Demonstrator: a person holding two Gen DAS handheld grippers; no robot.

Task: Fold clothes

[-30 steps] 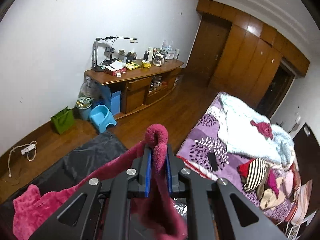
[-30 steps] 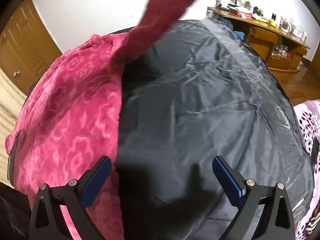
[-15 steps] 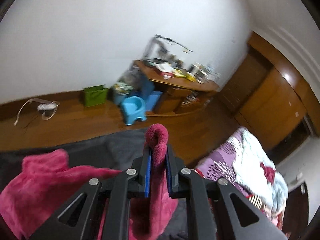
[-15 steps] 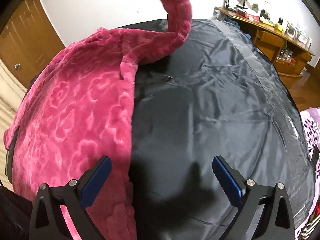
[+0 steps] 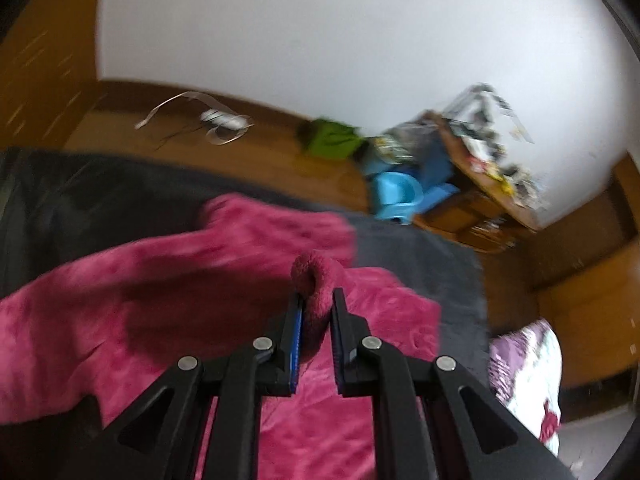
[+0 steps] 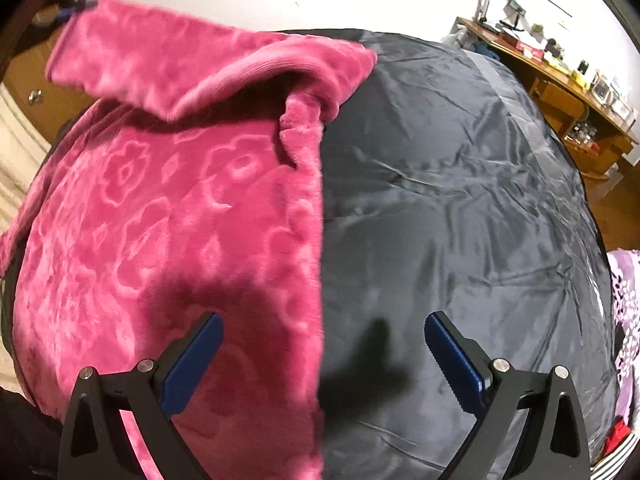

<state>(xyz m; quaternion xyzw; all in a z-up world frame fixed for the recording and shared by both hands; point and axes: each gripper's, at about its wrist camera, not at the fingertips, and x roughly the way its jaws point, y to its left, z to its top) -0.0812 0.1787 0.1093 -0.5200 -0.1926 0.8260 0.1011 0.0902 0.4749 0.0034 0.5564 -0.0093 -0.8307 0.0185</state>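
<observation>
Swinging down across the pink fleece garment, the left gripper is pinching its cuff, while the right gripper is hovering wide open over the dark sheet.

Setting: home bedroom. Evidence: bed with purple floral quilt, wooden floor, cluttered wooden sideboard against white wall, wooden door, blue plastic potty.

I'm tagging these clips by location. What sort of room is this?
Most likely a bedroom at home: a bed with a purple floral quilt, a cluttered wooden desk against the white wall, and a wooden floor.
</observation>
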